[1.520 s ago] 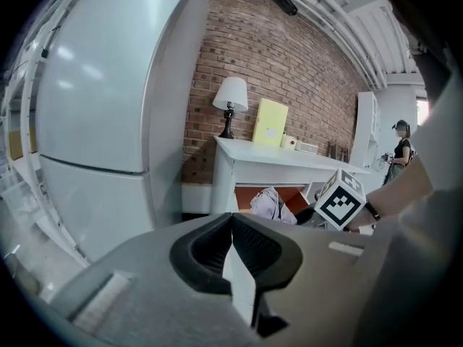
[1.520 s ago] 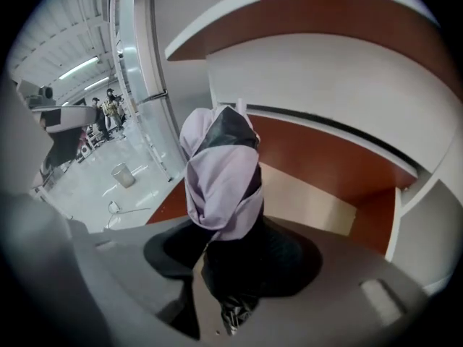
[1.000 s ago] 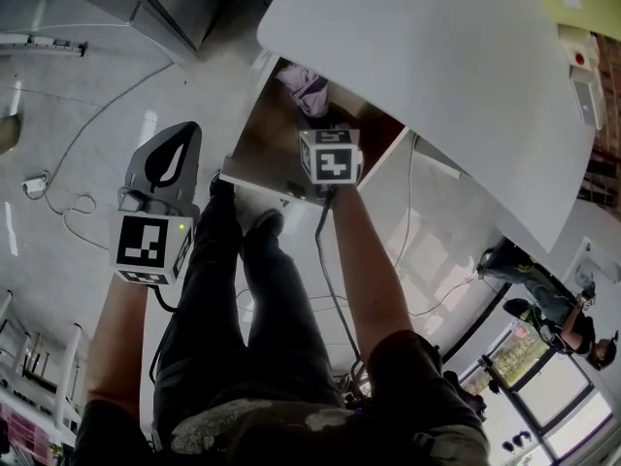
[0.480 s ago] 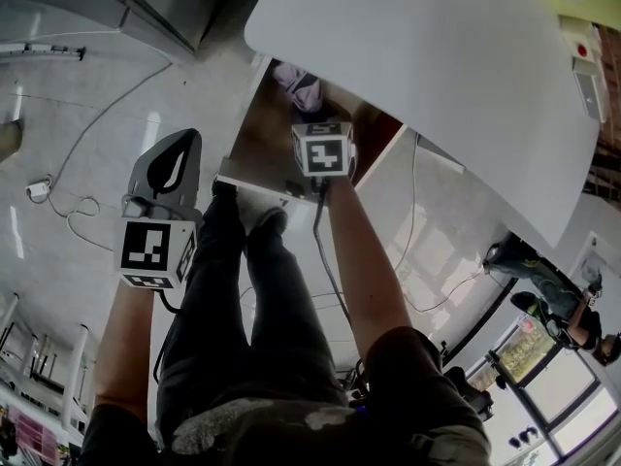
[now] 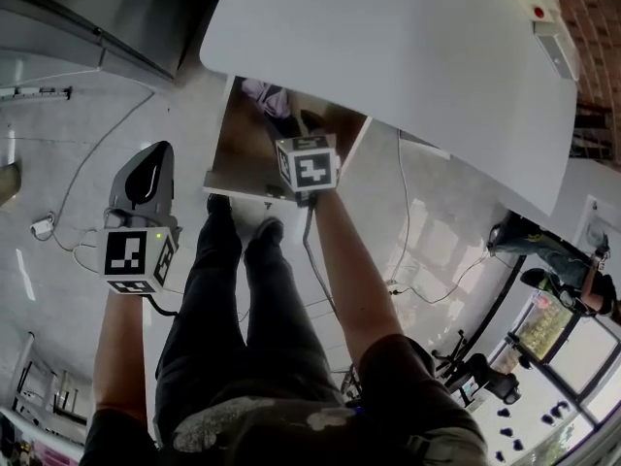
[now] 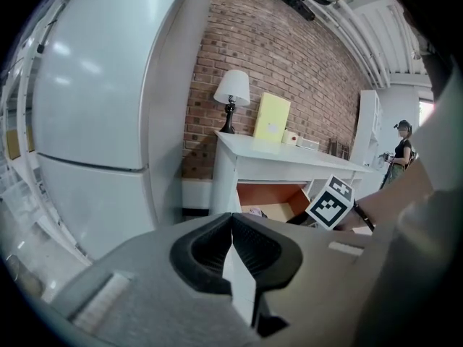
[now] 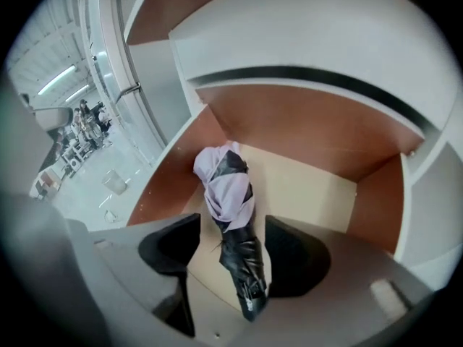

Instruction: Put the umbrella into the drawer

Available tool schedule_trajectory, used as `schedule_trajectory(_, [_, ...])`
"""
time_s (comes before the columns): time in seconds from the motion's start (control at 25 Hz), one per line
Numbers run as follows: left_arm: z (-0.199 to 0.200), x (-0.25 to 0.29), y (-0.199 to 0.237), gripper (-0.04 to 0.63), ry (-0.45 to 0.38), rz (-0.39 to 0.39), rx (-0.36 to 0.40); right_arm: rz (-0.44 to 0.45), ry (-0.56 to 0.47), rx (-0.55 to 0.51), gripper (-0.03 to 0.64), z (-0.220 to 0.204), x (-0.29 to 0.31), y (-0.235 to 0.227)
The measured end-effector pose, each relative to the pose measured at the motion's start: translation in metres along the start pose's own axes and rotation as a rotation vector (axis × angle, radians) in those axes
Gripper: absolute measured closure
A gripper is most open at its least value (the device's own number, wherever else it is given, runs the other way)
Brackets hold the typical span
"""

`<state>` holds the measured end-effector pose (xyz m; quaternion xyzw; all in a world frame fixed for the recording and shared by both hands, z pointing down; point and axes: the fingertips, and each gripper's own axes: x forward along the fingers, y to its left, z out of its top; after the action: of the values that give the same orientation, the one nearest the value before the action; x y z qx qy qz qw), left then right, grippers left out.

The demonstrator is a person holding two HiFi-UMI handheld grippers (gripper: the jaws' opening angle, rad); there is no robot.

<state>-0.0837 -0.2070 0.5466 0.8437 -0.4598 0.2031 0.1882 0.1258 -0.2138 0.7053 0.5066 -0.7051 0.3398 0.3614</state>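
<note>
Right gripper [image 7: 233, 255] jaws opening; umbrella [image 7: 228, 194] between, untouched, in drawer [image 7: 311, 190].

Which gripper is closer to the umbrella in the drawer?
Right. The right gripper is just above the umbrella, jaws opening either side of it; the left gripper is outside the drawer.

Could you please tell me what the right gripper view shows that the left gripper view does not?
Only the right gripper view: the right gripper, jaws opening, either side of the folded lilac-and-black umbrella lying between them, pads clear of it. Only the left gripper view: the left gripper, jaws together and empty, a white table lamp, a yellow card, a red brick wall. Both: the open drawer with orange-brown walls.
</note>
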Motion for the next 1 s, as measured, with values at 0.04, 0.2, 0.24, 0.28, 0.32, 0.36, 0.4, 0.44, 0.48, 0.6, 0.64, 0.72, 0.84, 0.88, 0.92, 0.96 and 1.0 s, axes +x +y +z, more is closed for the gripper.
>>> schedule_trajectory(0.04, [0.005,-0.001,0.002,0.584,-0.006,-0.003,0.005,0.001,-0.010,0.007,0.334,0.003,-0.008,0.002])
schedule_trajectory(0.2, [0.026,-0.005,0.000,0.584,-0.020,-0.037,0.023,0.007,-0.053,0.041,0.334,0.013,-0.054,0.020])
schedule_trajectory(0.24, [0.031,-0.007,-0.004,0.584,-0.020,-0.048,0.029,0.005,-0.067,0.058,0.334,0.015,-0.067,0.024])
schedule_trajectory(0.28, [0.036,-0.009,-0.009,0.584,-0.022,-0.061,0.038,-0.002,-0.084,0.078,0.334,0.016,-0.080,0.026])
schedule_trajectory(0.32, [0.043,-0.012,-0.015,0.584,-0.028,-0.074,0.048,-0.011,-0.103,0.099,0.334,0.018,-0.093,0.026])
schedule_trajectory(0.36, [0.049,-0.015,-0.022,0.584,-0.037,-0.088,0.058,-0.020,-0.125,0.119,0.334,0.019,-0.106,0.026])
schedule_trajectory(0.4, [0.056,-0.019,-0.030,0.584,-0.050,-0.101,0.066,-0.027,-0.147,0.139,0.334,0.020,-0.118,0.025])
schedule_trajectory(0.44, [0.063,-0.023,-0.036,0.584,-0.063,-0.112,0.074,-0.033,-0.168,0.158,0.334,0.022,-0.131,0.025])
schedule_trajectory(0.48, [0.070,-0.027,-0.042,0.584,-0.077,-0.122,0.079,-0.040,-0.188,0.176,0.334,0.023,-0.143,0.025])
schedule_trajectory(0.6, [0.087,-0.042,-0.056,0.584,-0.109,-0.142,0.088,-0.060,-0.242,0.211,0.334,0.028,-0.180,0.027])
schedule_trajectory(0.64, [0.091,-0.048,-0.062,0.584,-0.115,-0.148,0.093,-0.063,-0.257,0.217,0.334,0.028,-0.192,0.028])
schedule_trajectory(0.72, [0.095,-0.058,-0.076,0.584,-0.119,-0.165,0.106,-0.069,-0.287,0.226,0.334,0.026,-0.218,0.028])
schedule_trajectory(0.84, [0.100,-0.073,-0.105,0.584,-0.129,-0.202,0.132,-0.085,-0.356,0.239,0.334,0.019,-0.262,0.024])
schedule_trajectory(0.88, [0.103,-0.079,-0.115,0.584,-0.137,-0.217,0.143,-0.089,-0.384,0.249,0.334,0.017,-0.277,0.023])
schedule_trajectory(0.92, [0.107,-0.085,-0.126,0.584,-0.147,-0.233,0.155,-0.092,-0.412,0.261,0.334,0.015,-0.291,0.021])
schedule_trajectory(0.96, [0.112,-0.092,-0.137,0.584,-0.161,-0.248,0.168,-0.098,-0.438,0.273,0.334,0.012,-0.306,0.020])
schedule_trajectory(1.0, [0.117,-0.100,-0.148,0.584,-0.174,-0.263,0.181,-0.108,-0.461,0.281,0.334,0.010,-0.320,0.020])
